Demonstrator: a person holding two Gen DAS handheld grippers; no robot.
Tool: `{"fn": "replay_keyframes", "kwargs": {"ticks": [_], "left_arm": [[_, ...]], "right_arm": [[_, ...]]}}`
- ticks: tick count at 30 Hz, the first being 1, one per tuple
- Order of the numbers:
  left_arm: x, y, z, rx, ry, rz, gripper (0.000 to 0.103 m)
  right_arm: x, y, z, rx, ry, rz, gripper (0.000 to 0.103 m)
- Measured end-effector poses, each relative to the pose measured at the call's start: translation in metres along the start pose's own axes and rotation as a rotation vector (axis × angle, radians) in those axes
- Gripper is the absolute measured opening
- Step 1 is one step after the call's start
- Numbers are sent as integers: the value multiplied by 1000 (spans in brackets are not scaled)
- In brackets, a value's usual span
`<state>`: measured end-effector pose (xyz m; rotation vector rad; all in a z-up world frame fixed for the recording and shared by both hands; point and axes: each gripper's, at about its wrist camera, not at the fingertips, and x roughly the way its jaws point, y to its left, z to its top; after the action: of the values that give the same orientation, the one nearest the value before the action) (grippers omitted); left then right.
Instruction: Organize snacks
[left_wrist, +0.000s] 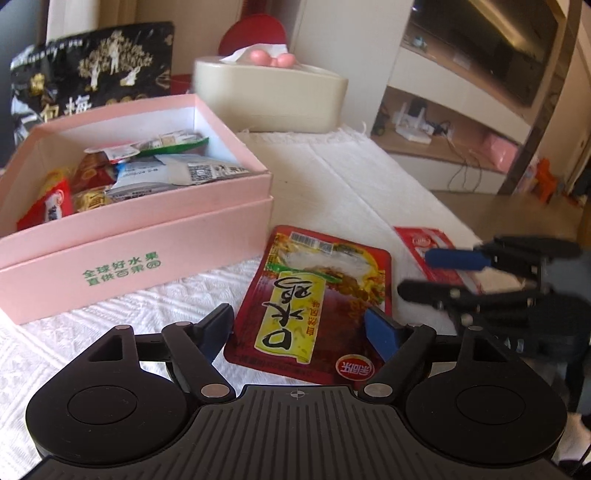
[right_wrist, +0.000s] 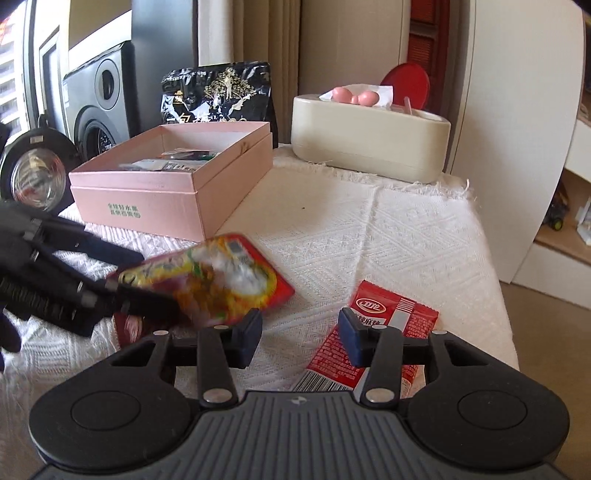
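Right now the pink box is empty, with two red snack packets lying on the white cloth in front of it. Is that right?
Not quite. The pink box is not empty: the left wrist view shows several snack packets already inside it. The rest holds: the dark red packet and the smaller red packet lie on the white cloth in front of it.

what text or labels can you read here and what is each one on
"全球好水果" above a second green line too blurred to read: side of the pink box.
"口水鸡": yellow banner on the dark red pouch.
"卫龙": white logo on the red packet.
Gold characters on the black bag: partly hidden by the box, not readable.
Barcodes and fine print on the pouches, and the wrappers in the box: too small.
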<state>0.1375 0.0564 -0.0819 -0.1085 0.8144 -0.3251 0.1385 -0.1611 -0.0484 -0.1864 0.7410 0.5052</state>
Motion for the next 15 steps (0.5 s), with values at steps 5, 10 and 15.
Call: {"fn": "replay_keyframes", "kwargs": {"ticks": [5, 10, 15], "left_arm": [[3, -8, 8, 44, 23, 41, 85], [3, -18, 7, 82, 32, 89, 85], [9, -20, 5, 100, 46, 85, 87]], "right_arm": [[-6, 3, 0, -11, -10, 17, 46], [-12, -1, 2, 1, -23, 14, 49], [-15, -17, 2, 57, -38, -88, 76]]}}
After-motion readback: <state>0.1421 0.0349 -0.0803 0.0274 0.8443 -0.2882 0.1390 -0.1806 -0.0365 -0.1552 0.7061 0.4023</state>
